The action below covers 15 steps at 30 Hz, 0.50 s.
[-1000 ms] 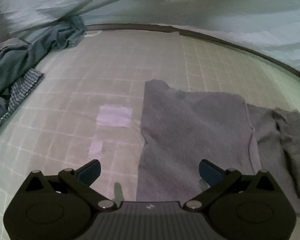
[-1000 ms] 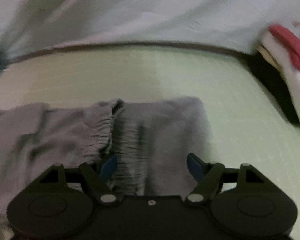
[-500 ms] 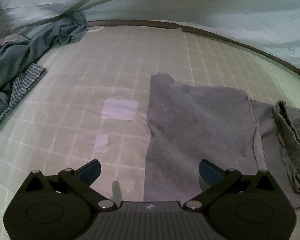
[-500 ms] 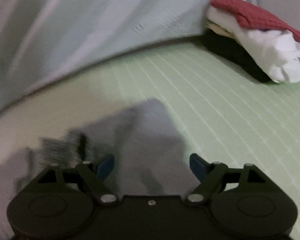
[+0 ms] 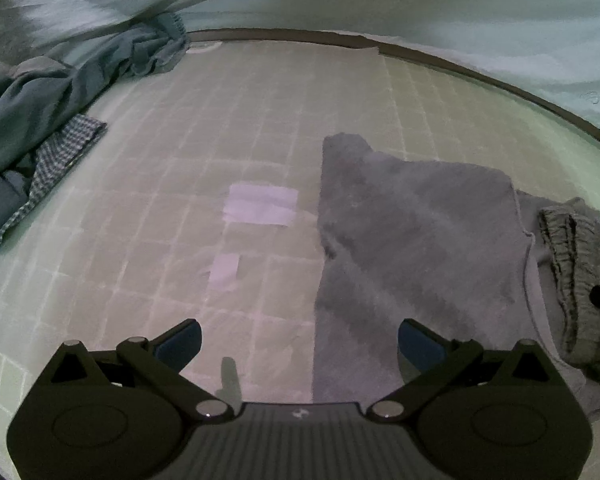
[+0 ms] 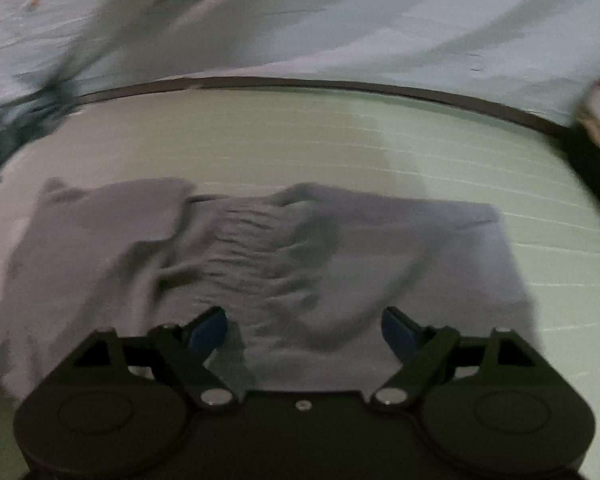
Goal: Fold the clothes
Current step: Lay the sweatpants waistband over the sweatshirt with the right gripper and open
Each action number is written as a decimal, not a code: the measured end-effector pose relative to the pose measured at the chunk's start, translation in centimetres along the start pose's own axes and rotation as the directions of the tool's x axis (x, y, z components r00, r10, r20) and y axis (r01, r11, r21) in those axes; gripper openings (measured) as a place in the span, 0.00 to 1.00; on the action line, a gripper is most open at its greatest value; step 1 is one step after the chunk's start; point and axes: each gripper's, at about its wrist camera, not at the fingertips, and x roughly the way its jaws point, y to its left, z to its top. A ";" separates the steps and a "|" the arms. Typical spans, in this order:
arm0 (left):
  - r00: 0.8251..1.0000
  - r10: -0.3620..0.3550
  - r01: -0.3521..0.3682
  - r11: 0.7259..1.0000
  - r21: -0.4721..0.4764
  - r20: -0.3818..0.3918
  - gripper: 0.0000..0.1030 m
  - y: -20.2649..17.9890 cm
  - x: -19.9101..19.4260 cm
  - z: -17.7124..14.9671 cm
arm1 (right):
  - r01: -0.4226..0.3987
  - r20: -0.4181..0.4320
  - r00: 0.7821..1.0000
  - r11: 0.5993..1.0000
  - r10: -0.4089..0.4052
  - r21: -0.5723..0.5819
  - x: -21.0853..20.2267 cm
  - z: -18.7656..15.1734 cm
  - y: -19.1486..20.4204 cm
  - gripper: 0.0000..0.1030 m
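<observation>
Surface (image 5: pixel 260 120), gridded and pale green, under grey shorts (image 5: pixel 412 248) spread flat, gathered waistband (image 6: pixel 256 240) bunched mid-cloth. Shorts ahead of and partly beneath left hand-held gripper (image 5: pixel 298 340), jaws apart, empty. Same below right hand-held gripper (image 6: pixel 304 328), also spread wide, gripping nothing.

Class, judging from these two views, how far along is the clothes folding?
Done: little; the grey garment lies spread on the grid mat, its gathered waistband bunched. In hand: nothing; the left gripper and right gripper are both open above it. Left: folding it, then the blue clothes heaped at the mat's far left.
</observation>
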 end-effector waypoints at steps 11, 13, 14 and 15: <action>1.000 0.007 -0.007 1.000 -0.016 -0.020 1.00 0.5 0.0 -0.6 | -0.005 -0.041 0.999 0.996 0.009 0.086 1.1 -0.4 -0.3 0.89; 1.000 0.005 -0.006 1.000 -0.016 -0.024 1.00 0.5 0.1 -0.6 | -0.005 -0.039 0.999 0.994 0.010 0.111 0.9 -0.6 -0.7 0.89; 1.000 0.004 -0.005 1.000 -0.017 -0.026 1.00 0.4 0.1 -0.6 | -0.002 -0.038 0.999 0.991 0.007 0.131 0.7 -0.7 -1.0 0.89; 1.000 0.004 -0.004 1.000 -0.017 -0.028 1.00 0.4 0.2 -0.7 | 0.004 -0.035 0.999 0.989 0.001 0.148 0.4 -0.7 -1.4 0.90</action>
